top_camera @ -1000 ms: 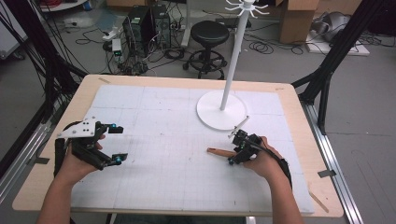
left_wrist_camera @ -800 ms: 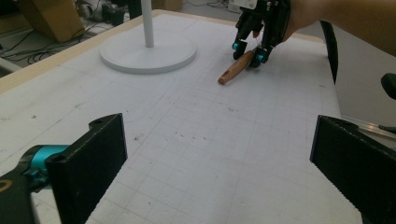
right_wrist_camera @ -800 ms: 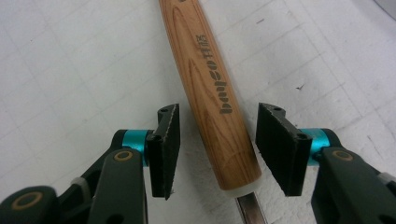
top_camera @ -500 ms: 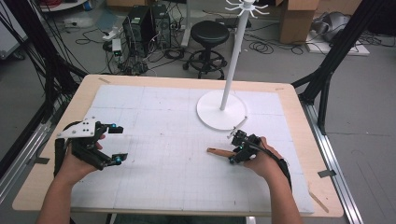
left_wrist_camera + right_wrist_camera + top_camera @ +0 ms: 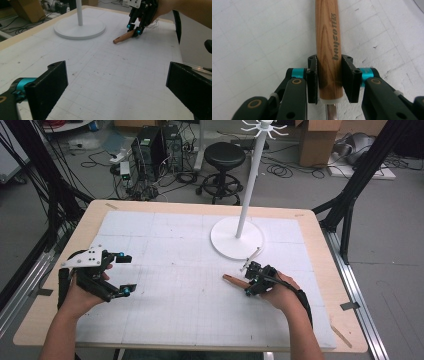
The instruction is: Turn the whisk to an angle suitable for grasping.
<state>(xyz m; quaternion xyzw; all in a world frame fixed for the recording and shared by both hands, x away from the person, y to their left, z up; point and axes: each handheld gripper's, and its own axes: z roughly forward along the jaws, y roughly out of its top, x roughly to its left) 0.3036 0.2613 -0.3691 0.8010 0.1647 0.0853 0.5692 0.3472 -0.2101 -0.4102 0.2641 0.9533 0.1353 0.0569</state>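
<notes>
Nothing has shifted over the last second. Right gripper (image 5: 252, 279) stays clamped on the wooden handle (image 5: 328, 45), flat on the mat (image 5: 165, 250) near the stand base (image 5: 225, 240). Left gripper (image 5: 122, 274) idle, jaws apart. Lift likely next.

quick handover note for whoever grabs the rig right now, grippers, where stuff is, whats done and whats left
Right gripper: jaws shut on the wooden handle, near its metal end; the tool lies on the mat.
Left gripper: open, holds nothing, over the mat's left side.
White stand: upright just beyond the tool.
Done: the handle is gripped.
Left: lift it; probably on to the stand.
</notes>
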